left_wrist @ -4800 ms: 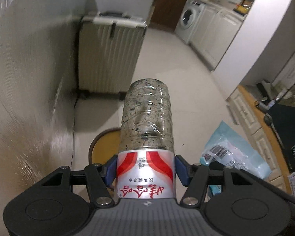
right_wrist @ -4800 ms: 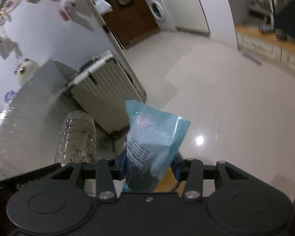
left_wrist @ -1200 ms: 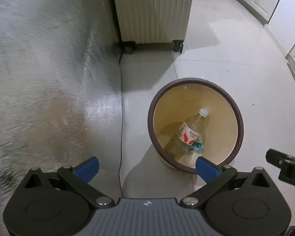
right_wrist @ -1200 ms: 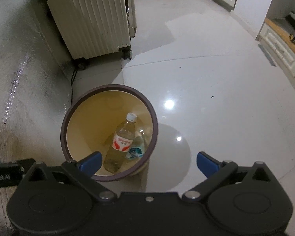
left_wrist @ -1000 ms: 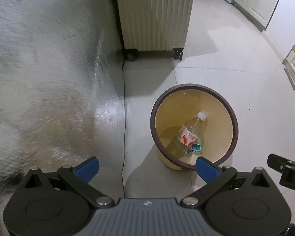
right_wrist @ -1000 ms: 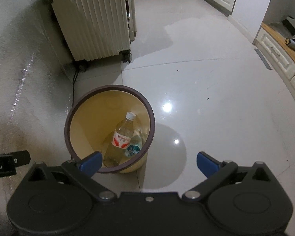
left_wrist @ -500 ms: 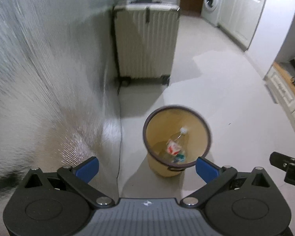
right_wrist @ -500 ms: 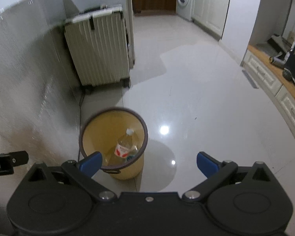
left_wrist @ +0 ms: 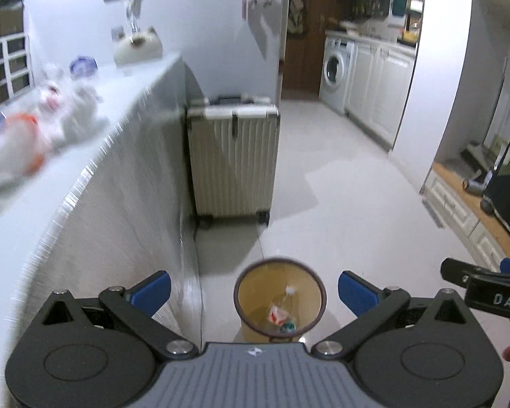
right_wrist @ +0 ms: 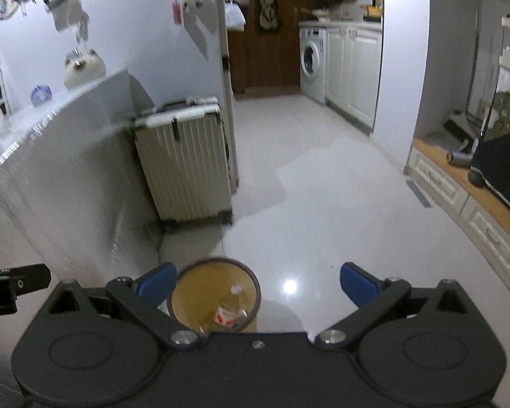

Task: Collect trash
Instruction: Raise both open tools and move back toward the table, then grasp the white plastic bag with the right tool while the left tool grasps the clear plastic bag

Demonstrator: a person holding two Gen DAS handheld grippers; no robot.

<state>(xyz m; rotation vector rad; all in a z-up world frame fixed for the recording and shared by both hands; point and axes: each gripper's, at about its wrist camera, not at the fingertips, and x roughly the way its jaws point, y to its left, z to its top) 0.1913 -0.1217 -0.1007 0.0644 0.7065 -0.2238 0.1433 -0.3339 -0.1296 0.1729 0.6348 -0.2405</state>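
Change: up and away from the trash bin (left_wrist: 279, 297) now, far higher than a second ago; bin small and low in both views.
Left gripper (left_wrist: 253, 287): blue tips wide apart, nothing held; bottle gone from it.
Right gripper (right_wrist: 257, 284): blue tips wide apart too, nothing held; blue bag gone from it.
Bottle (left_wrist: 279, 312): down inside the bin, white cap at 12 o'clock, red and white label.
Blue bag (left_wrist: 289, 325): a small teal bit next to the bottle, at 5 o'clock from it.
Meaning: both bits of trash in, probably time to look for more.
Desk (left_wrist: 85, 183): at 10 o'clock, blurry white and orange things on top.
Suitcase (left_wrist: 234, 159): at 12 o'clock from the bin, well apart.
Writing: "DAS" on the other gripper's side; bottle label too blurry to read.
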